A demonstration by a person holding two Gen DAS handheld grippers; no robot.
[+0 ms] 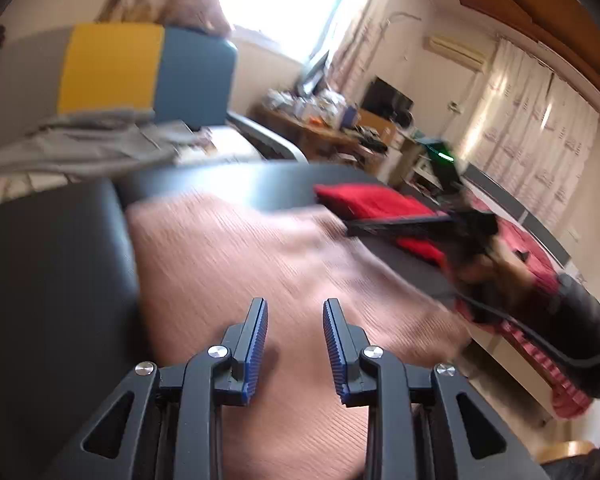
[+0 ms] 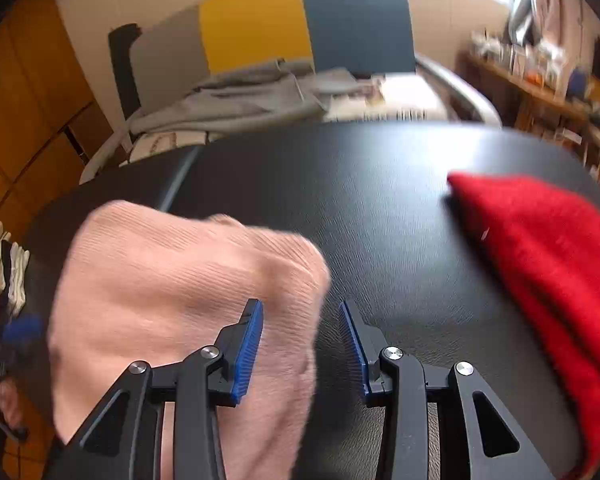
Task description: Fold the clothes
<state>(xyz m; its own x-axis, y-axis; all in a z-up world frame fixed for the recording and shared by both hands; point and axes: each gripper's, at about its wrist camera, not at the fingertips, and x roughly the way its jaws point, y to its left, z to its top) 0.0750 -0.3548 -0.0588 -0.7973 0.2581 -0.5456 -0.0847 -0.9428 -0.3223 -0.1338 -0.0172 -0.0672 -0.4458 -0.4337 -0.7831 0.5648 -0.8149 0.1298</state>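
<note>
Both hand-held grippers — left (image 1: 295, 322), right (image 2: 301, 326) — parted, empty; pink garment (image 2: 172, 300) motion-blurred, edges unclear, near red garment (image 2: 540, 248).

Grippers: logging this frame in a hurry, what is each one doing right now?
Left gripper: open, holding nothing, above the pink garment.
Right gripper: open, holding nothing, at the pink garment's edge.

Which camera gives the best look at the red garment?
The right wrist view: the red garment lies sharp and unobstructed on the black table. In the left wrist view it is smaller, blurred, and partly hidden behind the right gripper.
</note>
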